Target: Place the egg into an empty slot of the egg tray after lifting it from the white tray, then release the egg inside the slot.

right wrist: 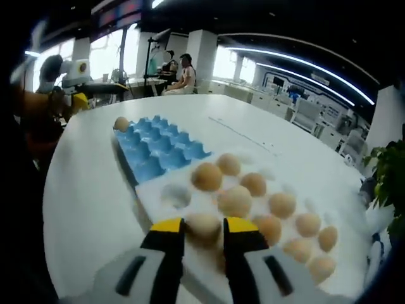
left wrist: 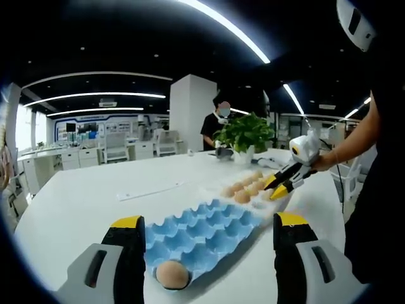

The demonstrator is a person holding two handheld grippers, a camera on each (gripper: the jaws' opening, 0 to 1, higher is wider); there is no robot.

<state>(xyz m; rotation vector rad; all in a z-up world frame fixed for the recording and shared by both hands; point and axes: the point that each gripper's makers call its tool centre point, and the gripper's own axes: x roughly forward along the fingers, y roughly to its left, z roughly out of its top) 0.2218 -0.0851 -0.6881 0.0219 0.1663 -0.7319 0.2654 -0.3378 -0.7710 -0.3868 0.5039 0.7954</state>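
The blue egg tray point(left wrist: 209, 237) lies just ahead of my left gripper point(left wrist: 209, 221), whose jaws stand wide open with nothing between them. One egg point(left wrist: 172, 274) sits in its nearest corner slot. Beyond it the white tray point(left wrist: 283, 201) holds several eggs. My right gripper point(left wrist: 278, 185), held by a hand, dips into that tray. In the right gripper view my right gripper point(right wrist: 204, 227) is closed around a tan egg point(right wrist: 204, 223) that rests in the white tray point(right wrist: 149, 190). The blue tray point(right wrist: 155, 149) with its one egg point(right wrist: 120, 123) lies farther off. The left gripper point(right wrist: 66, 95) waits past the blue tray.
Both trays lie on a long white table point(left wrist: 95, 190). A potted plant point(left wrist: 245, 134) stands at the table's far end, with a person point(left wrist: 218, 123) behind it. A strip of paper point(left wrist: 149, 190) lies to the left of the trays. The operator's dark sleeve point(left wrist: 380, 177) fills the right.
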